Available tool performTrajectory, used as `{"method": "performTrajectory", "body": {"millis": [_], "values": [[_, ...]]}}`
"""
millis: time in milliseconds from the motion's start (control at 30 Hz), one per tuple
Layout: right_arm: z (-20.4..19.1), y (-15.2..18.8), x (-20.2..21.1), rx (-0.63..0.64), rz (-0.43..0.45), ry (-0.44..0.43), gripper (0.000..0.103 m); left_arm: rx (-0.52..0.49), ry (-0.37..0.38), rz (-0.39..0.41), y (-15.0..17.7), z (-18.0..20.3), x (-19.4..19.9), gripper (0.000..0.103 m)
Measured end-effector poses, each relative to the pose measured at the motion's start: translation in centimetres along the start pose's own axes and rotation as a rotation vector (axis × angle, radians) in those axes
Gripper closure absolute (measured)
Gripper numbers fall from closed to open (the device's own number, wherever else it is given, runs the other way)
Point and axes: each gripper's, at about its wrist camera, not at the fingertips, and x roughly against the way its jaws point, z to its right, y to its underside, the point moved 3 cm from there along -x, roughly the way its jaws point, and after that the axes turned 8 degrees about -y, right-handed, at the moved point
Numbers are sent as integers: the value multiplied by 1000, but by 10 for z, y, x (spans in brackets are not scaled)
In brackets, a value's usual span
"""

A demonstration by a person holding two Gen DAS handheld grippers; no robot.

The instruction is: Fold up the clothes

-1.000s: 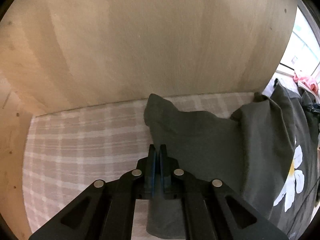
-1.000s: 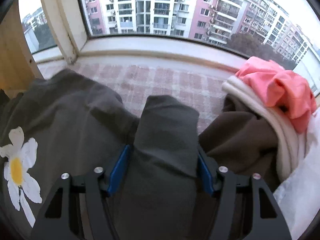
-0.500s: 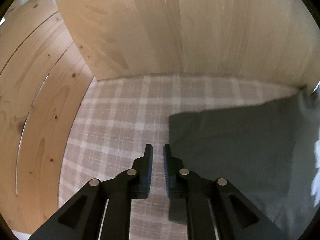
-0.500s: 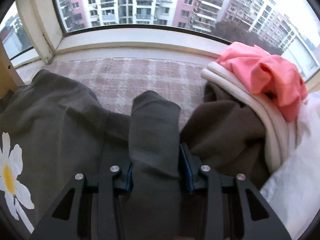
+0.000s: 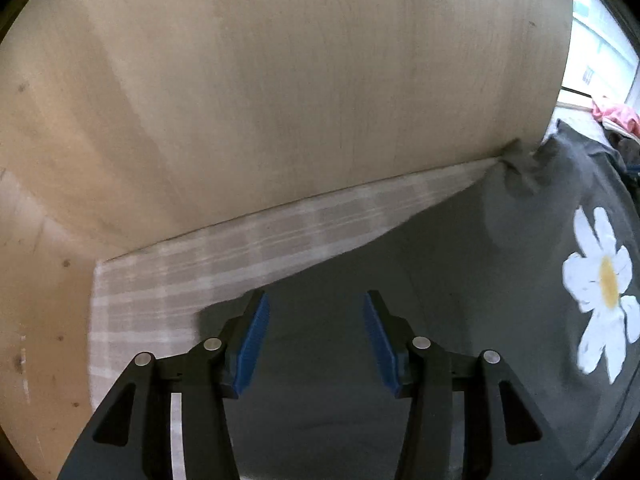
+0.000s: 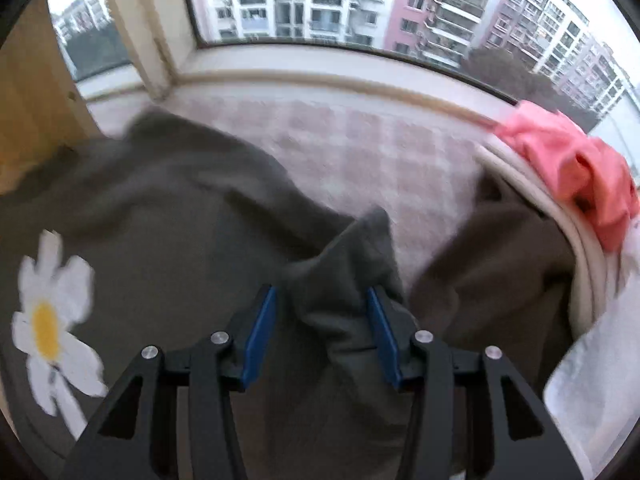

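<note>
A dark grey garment [image 5: 460, 280] with a white daisy print [image 5: 604, 288] lies spread on the plaid cover. My left gripper [image 5: 314, 300] hovers over its flat left part. Its jaws are opening and stand wide, with nothing pinched between them. In the right wrist view the same garment [image 6: 160, 208] shows its daisy [image 6: 48, 320] at the left. A bunched sleeve [image 6: 352, 256] rises between the jaws of my right gripper [image 6: 320, 292]. These jaws are opening: the right pad touches the cloth and a gap shows at the left pad.
A wooden wall [image 5: 280, 100] stands close behind the plaid cover [image 5: 240, 256]. At the right lies a pile of clothes: pink [image 6: 568, 164], brown [image 6: 500, 264] and white [image 6: 592, 380]. A window [image 6: 360, 0] and its sill run along the back.
My left gripper let go of the garment's fold and opened wide; that part now lies flat. My right gripper squeezed the sleeve, then eased apart, and the sleeve slumped sideways.
</note>
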Motion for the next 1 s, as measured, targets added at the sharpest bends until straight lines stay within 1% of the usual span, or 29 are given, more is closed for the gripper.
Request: {"method": "performTrajectory", "body": {"millis": [33, 100, 167, 233, 267, 333, 467, 533, 567, 633, 667, 700, 733, 767, 833, 867, 933, 1000], "values": [[0, 2, 7, -2, 26, -1, 57, 37, -22, -7, 6, -16, 2, 56], [-4, 8, 28, -22, 90, -46, 57, 112, -52, -37, 23, -51, 2, 55], [-19, 12, 40, -44, 123, -124, 57, 165, -45, -78, 41, -73, -3, 54], [-36, 12, 46, -53, 132, -177, 57, 200, -16, -130, 61, -83, -11, 53], [-46, 12, 48, -56, 137, -204, 57, 212, -2, -149, 69, -87, -15, 53], [-74, 9, 48, -24, 136, -248, 57, 223, 1, -162, 84, -89, -17, 53], [-126, 13, 56, 90, 129, -292, 57, 234, 52, -150, 107, -85, -8, 53], [-153, 15, 60, 143, 117, -322, 57, 219, 55, -134, 112, -81, -8, 55], [-166, 15, 54, 164, 99, -335, 57, 208, 52, -124, 114, -78, -8, 57], [-181, 18, 43, 189, 70, -338, 57, 211, 56, -127, 114, -77, -10, 98], [-186, 22, 44, 195, 60, -338, 57, 218, 1, -150, 113, -80, -10, 100], [-191, 26, 44, 202, 50, -338, 57, 224, -76, -169, 113, -85, -7, 100], [-196, 30, 46, 207, 41, -340, 57, 238, -152, -170, 115, -93, 4, 100], [-197, 35, 53, 205, 40, -352, 57, 261, -143, -155, 121, -99, 17, 96], [-201, 48, 70, 219, 44, -385, 57, 296, -17, -137, 139, -103, 46, 65], [-204, 52, 78, 231, 50, -400, 57, 299, 22, -125, 149, -102, 61, 61], [-219, 49, 89, 266, 70, -430, 57, 267, 35, -94, 168, -94, 92, 62], [-235, 46, 100, 300, 92, -457, 57, 276, 85, -76, 172, -83, 110, 61]]}}
